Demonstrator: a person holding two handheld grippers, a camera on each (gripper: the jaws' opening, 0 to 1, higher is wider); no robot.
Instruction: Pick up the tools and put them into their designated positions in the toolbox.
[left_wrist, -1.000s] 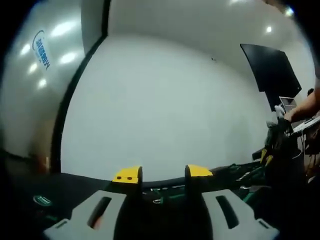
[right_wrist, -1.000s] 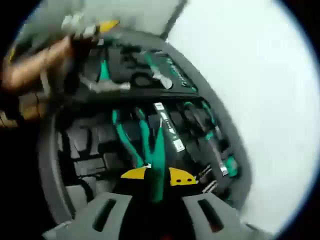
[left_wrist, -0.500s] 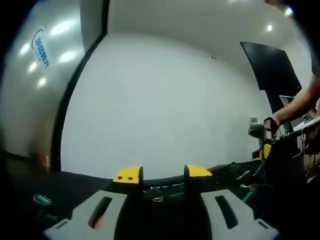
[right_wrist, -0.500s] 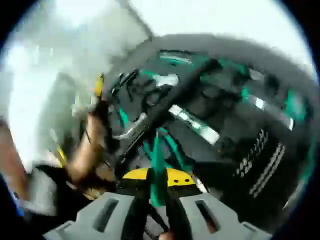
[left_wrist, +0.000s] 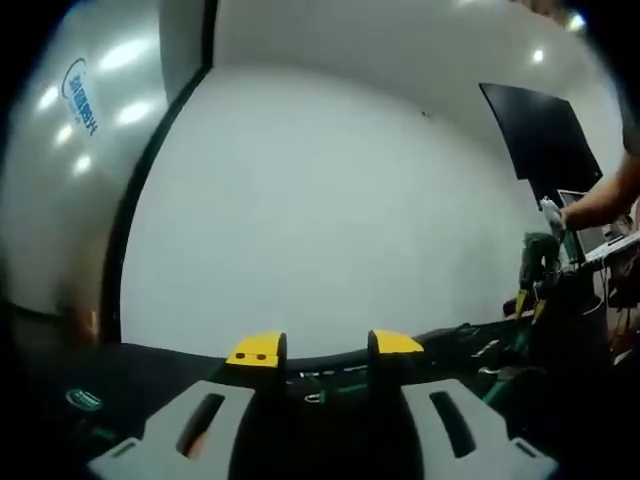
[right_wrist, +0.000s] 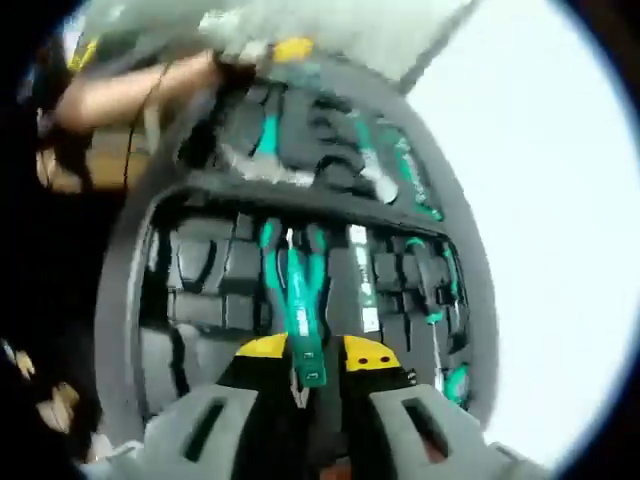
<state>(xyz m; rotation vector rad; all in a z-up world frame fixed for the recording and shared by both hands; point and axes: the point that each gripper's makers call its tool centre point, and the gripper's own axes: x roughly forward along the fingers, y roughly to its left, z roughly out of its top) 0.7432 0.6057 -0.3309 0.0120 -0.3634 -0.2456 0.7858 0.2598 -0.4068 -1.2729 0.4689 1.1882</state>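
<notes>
The open toolbox (right_wrist: 120, 300) has a black foam insert holding several green-handled tools (right_wrist: 430, 300). My right gripper (right_wrist: 316, 352) is shut on green-handled pliers (right_wrist: 298, 290), whose two handles point away over the lower tray. The lid half carries more tools (right_wrist: 375, 170). My left gripper (right_wrist: 270, 50) comes in at the top with a person's arm (right_wrist: 130, 95) behind it. In the left gripper view, the left gripper (left_wrist: 325, 347) is open with nothing between its yellow tips, low over the dark toolbox (left_wrist: 320, 385). The right gripper (left_wrist: 535, 265) hangs at the far right.
A white wall (left_wrist: 330, 200) faces the left gripper. A dark monitor (left_wrist: 540, 140) and a laptop (left_wrist: 580, 210) stand at the right. The pale table surface (right_wrist: 560, 250) lies beside the toolbox.
The right gripper view has swung round over the toolbox, the pliers still held between its jaws. In the left gripper view the right gripper has shifted a little; the left gripper has stayed still.
</notes>
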